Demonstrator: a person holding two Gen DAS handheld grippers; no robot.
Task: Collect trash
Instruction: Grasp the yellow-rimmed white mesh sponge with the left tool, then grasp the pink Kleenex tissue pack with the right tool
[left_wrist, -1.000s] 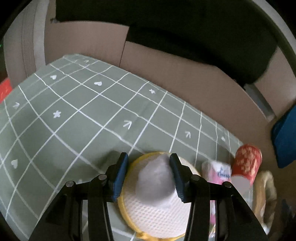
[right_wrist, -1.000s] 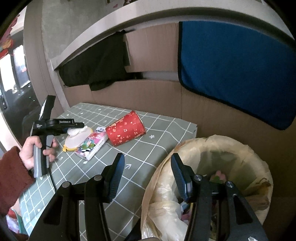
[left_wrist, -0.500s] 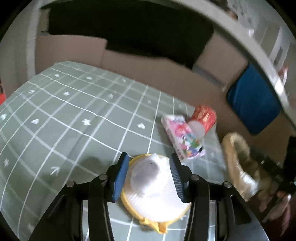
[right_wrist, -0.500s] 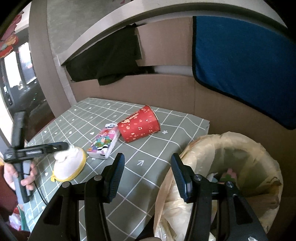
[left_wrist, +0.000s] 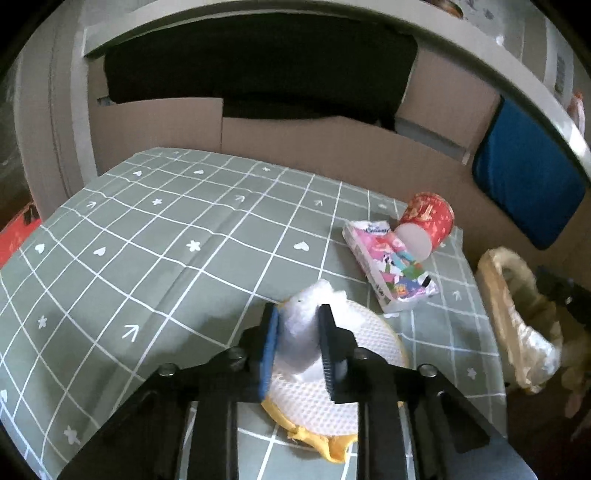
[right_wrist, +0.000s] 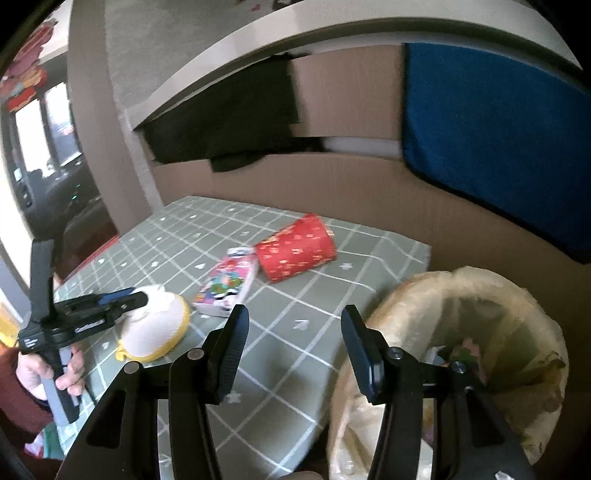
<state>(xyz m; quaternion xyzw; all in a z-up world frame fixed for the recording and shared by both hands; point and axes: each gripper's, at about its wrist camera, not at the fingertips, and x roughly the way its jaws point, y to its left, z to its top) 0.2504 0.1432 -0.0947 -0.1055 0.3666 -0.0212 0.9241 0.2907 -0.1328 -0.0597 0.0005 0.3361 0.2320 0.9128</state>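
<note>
Left gripper (left_wrist: 298, 332) jaws closing on white wad (left_wrist: 301, 328).

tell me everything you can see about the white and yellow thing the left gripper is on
It is a round, dome-shaped white mesh mask with a yellow rim, like a moulded dust mask, lying on the green checked tablecloth near its front edge. A yellow tab sticks out from its rim at the near side. The left gripper is closing on its raised white crown, pinching it into a crumpled peak. A pink printed tissue pack lies just beyond, apparently not touching.
</note>
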